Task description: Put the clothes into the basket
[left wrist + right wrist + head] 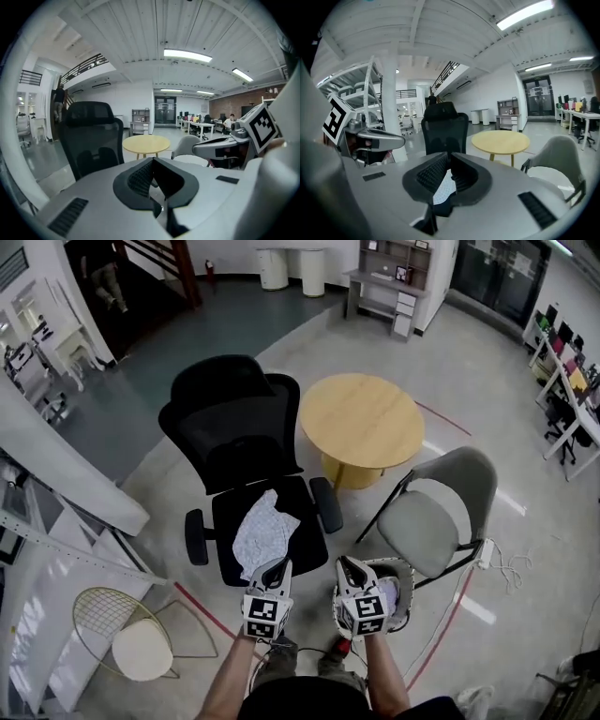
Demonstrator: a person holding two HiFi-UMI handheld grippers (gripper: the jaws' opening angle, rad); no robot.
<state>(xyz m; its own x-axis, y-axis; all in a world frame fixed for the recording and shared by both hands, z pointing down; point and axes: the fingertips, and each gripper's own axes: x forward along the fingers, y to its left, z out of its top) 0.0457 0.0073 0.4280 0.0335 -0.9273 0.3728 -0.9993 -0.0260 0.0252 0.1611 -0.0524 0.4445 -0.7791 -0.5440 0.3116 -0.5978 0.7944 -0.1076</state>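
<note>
Head view: a black office chair (246,442) stands on a pale grey floor (525,549) that is crossed by a thin red line (202,608). Behind the chair the floor changes to a dark carpet. A crumpled light cloth (265,531) lies on the seat of the chair. To the right of the chair, a little further back, is a round wooden table (361,423), and nearer on the same side is a grey folding chair (436,517). The left gripper (278,565) hovers at the front edge of the seat, just beside the cloth. The right gripper (349,565) is to the right of the seat's front corner, above the basket (410,592), which has something white and purple inside.

Left gripper view: the jaws are pressed together and nothing is between them. The back of the chair rises at the left, the table is to its right, and desks stand far behind under a white ceiling.

Right gripper view: the jaw tips meet. The checked cloth on the seat shows through the gap below the tips.
</note>
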